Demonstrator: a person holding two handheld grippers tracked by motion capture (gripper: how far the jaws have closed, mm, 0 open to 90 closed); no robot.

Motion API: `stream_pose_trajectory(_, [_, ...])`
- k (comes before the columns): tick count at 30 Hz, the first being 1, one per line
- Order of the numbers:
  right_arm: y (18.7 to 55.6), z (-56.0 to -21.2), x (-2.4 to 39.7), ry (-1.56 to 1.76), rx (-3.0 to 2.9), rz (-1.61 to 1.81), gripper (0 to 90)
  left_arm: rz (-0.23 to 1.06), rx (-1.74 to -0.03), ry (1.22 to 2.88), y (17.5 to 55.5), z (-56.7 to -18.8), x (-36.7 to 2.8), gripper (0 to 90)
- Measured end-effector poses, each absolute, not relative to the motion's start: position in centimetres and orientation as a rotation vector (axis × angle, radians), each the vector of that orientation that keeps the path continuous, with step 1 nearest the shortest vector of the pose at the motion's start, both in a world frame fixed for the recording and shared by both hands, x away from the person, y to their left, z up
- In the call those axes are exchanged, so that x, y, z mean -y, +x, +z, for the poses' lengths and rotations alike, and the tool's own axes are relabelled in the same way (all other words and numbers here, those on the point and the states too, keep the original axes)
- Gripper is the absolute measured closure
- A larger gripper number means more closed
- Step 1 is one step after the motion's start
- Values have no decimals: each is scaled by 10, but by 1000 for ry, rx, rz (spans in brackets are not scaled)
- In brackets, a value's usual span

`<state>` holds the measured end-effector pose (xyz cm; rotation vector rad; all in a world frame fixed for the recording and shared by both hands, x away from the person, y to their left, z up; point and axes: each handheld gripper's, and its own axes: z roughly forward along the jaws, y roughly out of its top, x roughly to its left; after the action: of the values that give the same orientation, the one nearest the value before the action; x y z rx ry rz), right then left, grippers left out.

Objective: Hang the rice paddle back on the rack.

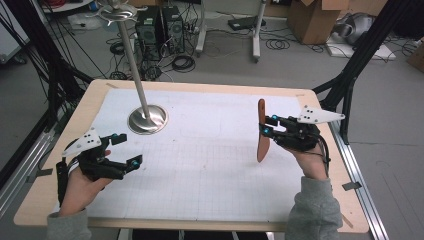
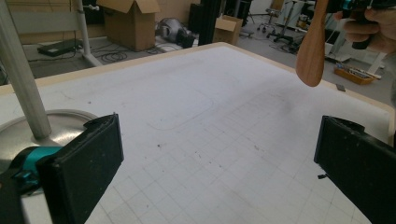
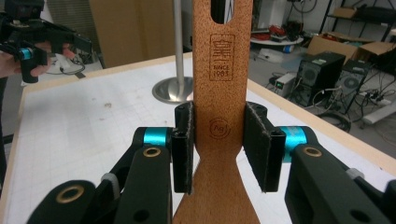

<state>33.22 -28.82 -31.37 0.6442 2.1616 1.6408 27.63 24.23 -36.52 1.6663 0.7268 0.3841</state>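
Between grippers – bare mat (image 1: 210, 150); far-left – stand (image 1: 147, 119).

A lab: computer towers (image 1: 160, 31), floor cables (image 1: 182, 62), cardboard boxes (image 1: 312, 20)

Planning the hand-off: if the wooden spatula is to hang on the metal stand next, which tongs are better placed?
The right tongs, likely: they already clamp the wooden spatula, upright above the table, slotted handle end up. The left tongs are nearer the metal stand but open and empty.
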Motion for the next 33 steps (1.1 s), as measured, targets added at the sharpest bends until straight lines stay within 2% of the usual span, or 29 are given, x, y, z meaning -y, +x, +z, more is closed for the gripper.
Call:
stream_pose_trajectory(11, [330,-295,255,594,-2104,1631,652,379,-733,1669,272,-365,-243,18])
stream_pose_trajectory(24, [359,-272,226,617,-2115,1689,652,370,-710,1674,266,-367,-244,18])
stream_pose_trajectory(33, [374,-258,203,555,-2128,1682,652,421,-726,1660,263,-368,-249,18])
